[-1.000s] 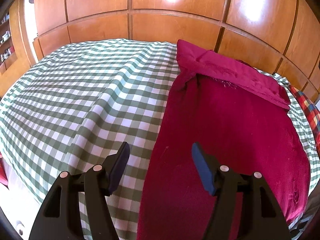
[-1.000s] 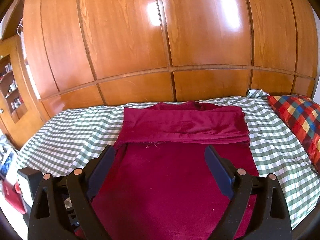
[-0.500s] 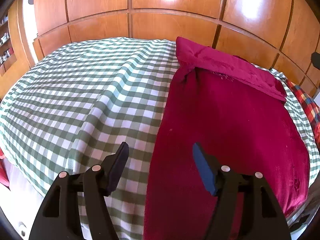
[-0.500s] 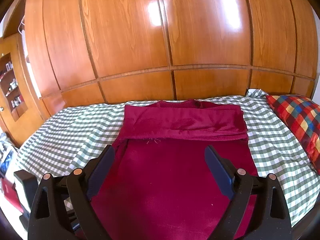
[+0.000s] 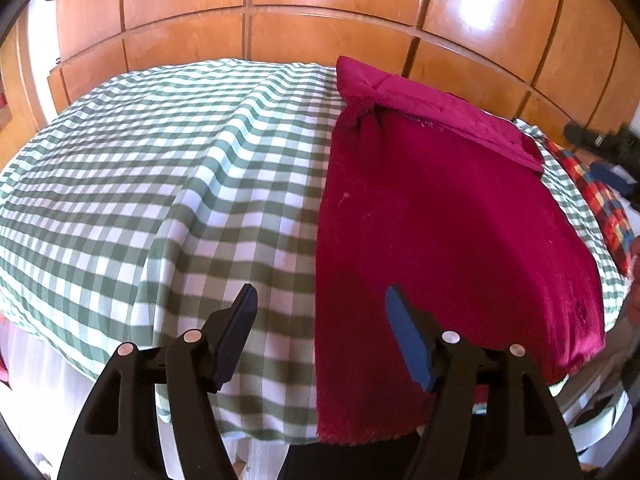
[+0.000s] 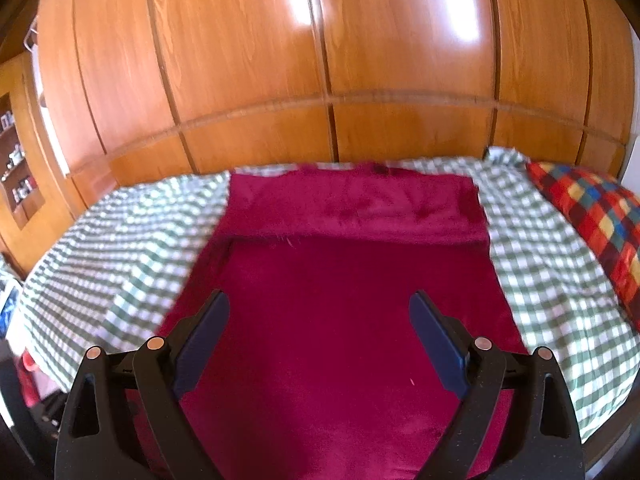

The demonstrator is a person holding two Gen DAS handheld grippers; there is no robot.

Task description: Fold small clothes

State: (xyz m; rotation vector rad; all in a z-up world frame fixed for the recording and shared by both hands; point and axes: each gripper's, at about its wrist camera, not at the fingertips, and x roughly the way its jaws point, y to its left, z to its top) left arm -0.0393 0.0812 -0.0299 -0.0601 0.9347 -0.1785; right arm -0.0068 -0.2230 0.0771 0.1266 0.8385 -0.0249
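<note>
The right claw (image 6: pixel 319 300) hangs above a dark red garment (image 6: pixel 344 320) with its two blue-padded fingers (image 6: pixel 202 344) spread wide and nothing between them but the cloth below; whether the pads touch it cannot be told. The garment lies flat on a bed covered by a green and white checked sheet (image 6: pixel 132 248), running from the near edge toward the far side, where its top part is folded back over itself in a wide band (image 6: pixel 352 208). A multicoloured checked pillow (image 6: pixel 592 216) rests at the right end of the bed. Glossy wooden panelling (image 6: pixel 320 60) fills the wall behind, and a shelf niche (image 6: pixel 16 168) with small items shows at the far left.
</note>
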